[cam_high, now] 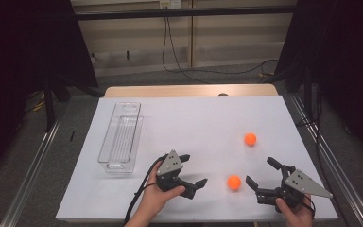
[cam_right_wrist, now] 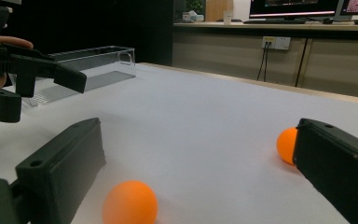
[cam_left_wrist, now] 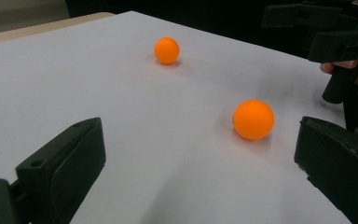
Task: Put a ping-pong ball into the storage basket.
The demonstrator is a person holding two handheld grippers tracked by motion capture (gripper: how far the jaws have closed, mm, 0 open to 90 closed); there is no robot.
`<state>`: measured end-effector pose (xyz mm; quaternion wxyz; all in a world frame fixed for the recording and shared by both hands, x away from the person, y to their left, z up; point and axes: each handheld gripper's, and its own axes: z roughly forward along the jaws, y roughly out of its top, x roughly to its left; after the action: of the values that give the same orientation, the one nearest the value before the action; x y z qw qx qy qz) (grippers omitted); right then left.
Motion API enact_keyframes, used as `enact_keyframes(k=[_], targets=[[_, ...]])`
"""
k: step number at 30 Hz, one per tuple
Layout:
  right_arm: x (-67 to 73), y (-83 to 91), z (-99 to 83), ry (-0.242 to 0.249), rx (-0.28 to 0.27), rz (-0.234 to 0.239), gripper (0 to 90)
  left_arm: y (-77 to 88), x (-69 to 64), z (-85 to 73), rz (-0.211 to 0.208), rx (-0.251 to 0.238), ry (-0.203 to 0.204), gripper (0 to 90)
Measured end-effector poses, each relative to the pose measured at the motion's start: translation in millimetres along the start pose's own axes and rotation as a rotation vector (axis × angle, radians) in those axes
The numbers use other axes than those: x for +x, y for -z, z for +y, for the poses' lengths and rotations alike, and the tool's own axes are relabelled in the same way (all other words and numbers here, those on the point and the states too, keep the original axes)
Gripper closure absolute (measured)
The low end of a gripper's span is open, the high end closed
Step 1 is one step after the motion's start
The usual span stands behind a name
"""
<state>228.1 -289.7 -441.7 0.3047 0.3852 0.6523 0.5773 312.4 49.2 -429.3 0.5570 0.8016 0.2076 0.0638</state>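
Closing in on the near orange ball (cam_high: 234, 182), sitting on the white table (cam_high: 208, 123) between the left gripper (cam_high: 190, 171) and the right gripper (cam_high: 263, 172), both spread wide and holding nothing. Next, probably: slide the right one around it and squeeze gently (round, so could roll). Farther off, a second orange ball (cam_high: 250, 138); far left, the clear plastic bin (cam_high: 121, 137), empty.

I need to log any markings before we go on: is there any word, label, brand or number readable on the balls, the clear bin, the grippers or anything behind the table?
No text can be read anywhere.
Near orange ball, far orange ball, clear bin, left gripper, right gripper: no markings visible.
Monitors behind the table: lit content, too small and blurred to read.
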Motion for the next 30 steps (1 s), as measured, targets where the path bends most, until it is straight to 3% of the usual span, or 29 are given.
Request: enact_keyframes(k=[30], targets=[[0.2,0.0,0.1,0.003,-0.001,0.001,1.5,-13.6,-5.2,2.1,-0.022,0.043,-0.011,1.9]])
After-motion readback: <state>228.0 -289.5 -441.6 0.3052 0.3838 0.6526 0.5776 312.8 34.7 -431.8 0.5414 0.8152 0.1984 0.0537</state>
